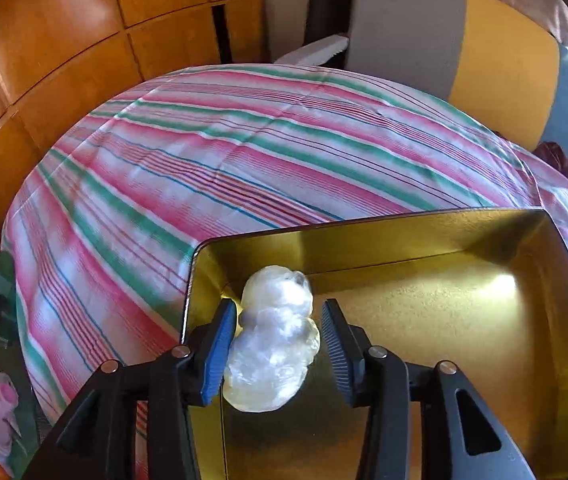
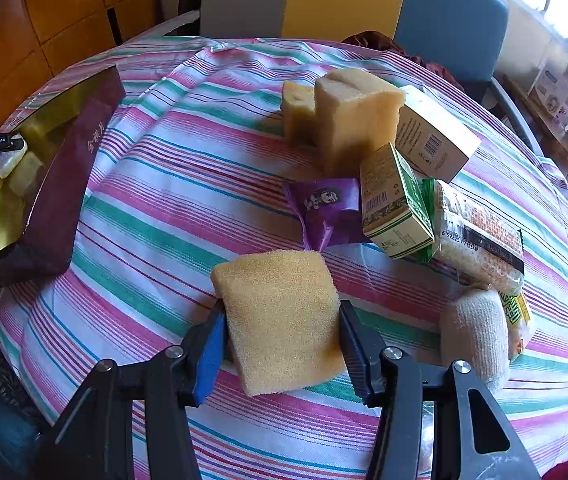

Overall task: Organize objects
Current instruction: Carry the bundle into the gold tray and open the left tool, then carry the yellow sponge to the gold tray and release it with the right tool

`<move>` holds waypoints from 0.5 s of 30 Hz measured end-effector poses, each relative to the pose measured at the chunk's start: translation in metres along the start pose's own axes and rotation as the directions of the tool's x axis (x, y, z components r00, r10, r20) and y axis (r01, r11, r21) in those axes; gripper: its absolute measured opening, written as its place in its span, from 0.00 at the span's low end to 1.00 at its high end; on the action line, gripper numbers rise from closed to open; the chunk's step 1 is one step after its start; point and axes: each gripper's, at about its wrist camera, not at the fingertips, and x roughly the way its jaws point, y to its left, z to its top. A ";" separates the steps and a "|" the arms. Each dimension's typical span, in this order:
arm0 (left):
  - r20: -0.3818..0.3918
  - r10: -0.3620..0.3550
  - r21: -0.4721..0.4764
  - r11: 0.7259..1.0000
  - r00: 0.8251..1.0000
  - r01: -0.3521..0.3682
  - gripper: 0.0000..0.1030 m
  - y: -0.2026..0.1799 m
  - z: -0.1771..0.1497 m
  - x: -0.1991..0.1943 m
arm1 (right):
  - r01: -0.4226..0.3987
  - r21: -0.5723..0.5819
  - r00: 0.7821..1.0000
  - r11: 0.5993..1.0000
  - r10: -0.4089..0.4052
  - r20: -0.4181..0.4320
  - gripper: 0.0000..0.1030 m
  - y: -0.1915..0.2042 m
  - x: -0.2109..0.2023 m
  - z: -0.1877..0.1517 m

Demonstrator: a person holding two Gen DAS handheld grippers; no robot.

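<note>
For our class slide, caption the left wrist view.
Left tool open around a clear plastic bundle inside a gold-lined tin on a striped tablecloth.

The left gripper [image 1: 278, 344] hangs over the near left corner of the gold tin [image 1: 463, 320], its jaws parted; the left blue pad touches a crumpled clear plastic wad [image 1: 274, 340], while the right finger stands off it with a gap. The right gripper [image 2: 282, 340], well to the right of that tin, has its two fingers pressed against either side of a yellow sponge square [image 2: 280, 316], clasping it.
</note>
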 end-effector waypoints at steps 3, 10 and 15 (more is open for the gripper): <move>0.005 -0.049 -0.026 0.998 0.999 0.049 0.52 0.006 -0.001 -0.008 | 0.004 0.000 1.000 1.000 -0.004 0.001 0.52 0.000 0.000 0.000; 0.072 -0.109 -0.057 0.992 0.991 0.113 0.65 0.018 -0.011 -0.046 | 0.009 0.010 1.000 1.000 -0.009 0.007 0.52 -0.001 -0.003 0.001; 0.112 -0.141 -0.071 0.986 0.984 0.150 0.65 0.031 -0.035 -0.082 | -0.019 0.049 0.998 0.999 0.016 0.057 0.52 -0.005 -0.017 0.001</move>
